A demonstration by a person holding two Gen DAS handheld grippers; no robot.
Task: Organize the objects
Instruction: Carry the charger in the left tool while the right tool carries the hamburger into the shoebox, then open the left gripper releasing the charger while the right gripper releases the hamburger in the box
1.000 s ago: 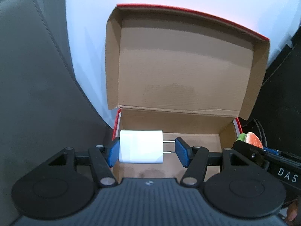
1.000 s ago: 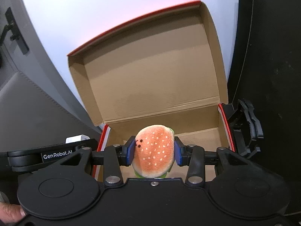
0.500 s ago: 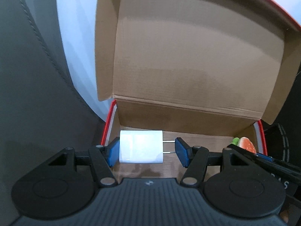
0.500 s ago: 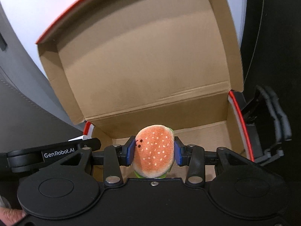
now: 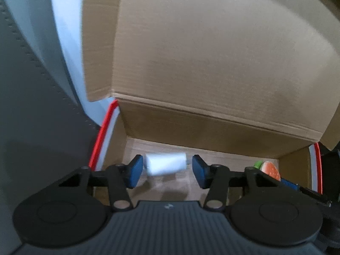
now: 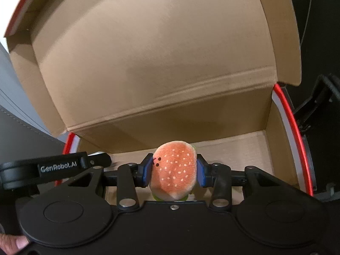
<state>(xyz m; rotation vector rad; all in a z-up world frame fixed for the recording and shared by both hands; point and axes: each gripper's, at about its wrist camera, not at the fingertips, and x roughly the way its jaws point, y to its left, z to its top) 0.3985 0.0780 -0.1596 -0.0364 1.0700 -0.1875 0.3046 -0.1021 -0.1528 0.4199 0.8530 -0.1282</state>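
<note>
The left tool [image 5: 167, 167] hangs low inside an open cardboard box [image 5: 212, 63], pointing steeply down toward its floor. Its jaws are closing, with a white charger [image 5: 164, 165] between the two blue pads [image 5: 133, 171]. The charger is blurred and tilted, with a small gap showing on each side of it, so the pads are not pressing on it. Whether it rests on the box floor or hangs just above it cannot be told, though a soft shadow lies on the cardboard just beneath it. The right tool [image 6: 173, 170] is clamped on a plush burger [image 6: 174, 170], its blue pads pushing into both sides of the orange, seed-dotted bun, with a bit of green showing at the lower edge. The burger is held above the floor of the same box, nearer its right wall, and it also shows at the right edge of the left camera's view, beside the left tool. The box lid stands raised behind both tools, its side flaps spread, and red trim runs along the outer edges of the box. The box sits on a white counter [image 5: 63, 42], with a grey stitched cushion [image 5: 31, 106] to its left. A fingertip [image 6: 12, 243] shows at the lower left corner of the right camera's view.
</note>
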